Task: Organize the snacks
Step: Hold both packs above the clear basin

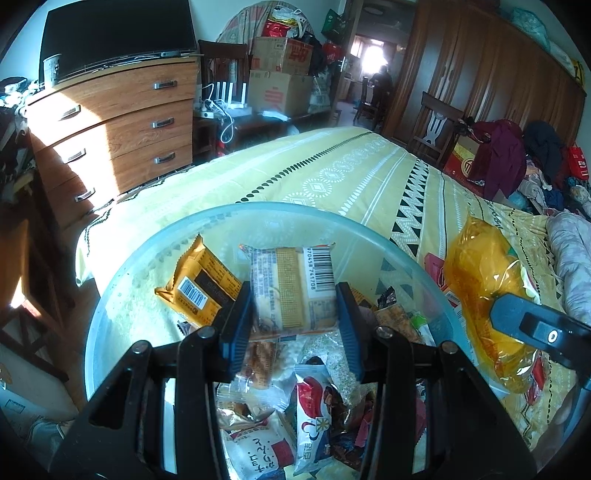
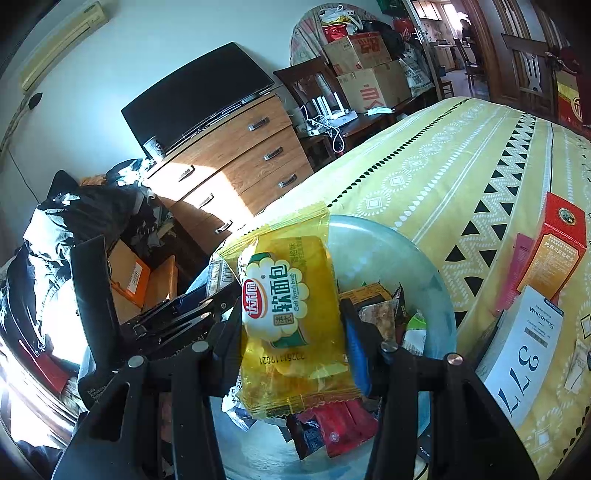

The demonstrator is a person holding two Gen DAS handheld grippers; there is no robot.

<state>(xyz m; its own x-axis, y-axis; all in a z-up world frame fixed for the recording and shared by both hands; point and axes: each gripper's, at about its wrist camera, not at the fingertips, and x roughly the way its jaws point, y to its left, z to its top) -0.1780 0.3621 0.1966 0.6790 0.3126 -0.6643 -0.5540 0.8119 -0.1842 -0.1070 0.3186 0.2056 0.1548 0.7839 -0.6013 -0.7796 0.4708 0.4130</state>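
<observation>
Left wrist: left gripper (image 1: 293,314) clamps a cream snack pack (image 1: 293,288) above the bowl (image 1: 122,280), already heaped with snacks.

Right wrist: right gripper (image 2: 291,332) pinches a yellow bread pack (image 2: 291,314) over the bowl. Both undeposited; sorting looks unfinished.

Room's pretty cluttered. Wooden dresser (image 1: 122,125) on the left with a dark TV (image 1: 118,33) on top, sun hitting the drawers. Next to it there's a chair (image 1: 225,62), then stacked cardboard boxes (image 1: 280,74) with bags piled on them. White router (image 1: 231,94) and cables sit on a low table. The bed has a yellow patterned sheet (image 1: 332,173). Red box (image 2: 557,243) and a white box (image 2: 524,350) lie on it, touching. Clothes (image 1: 517,158) are heaped by the wardrobe (image 1: 480,66).
</observation>
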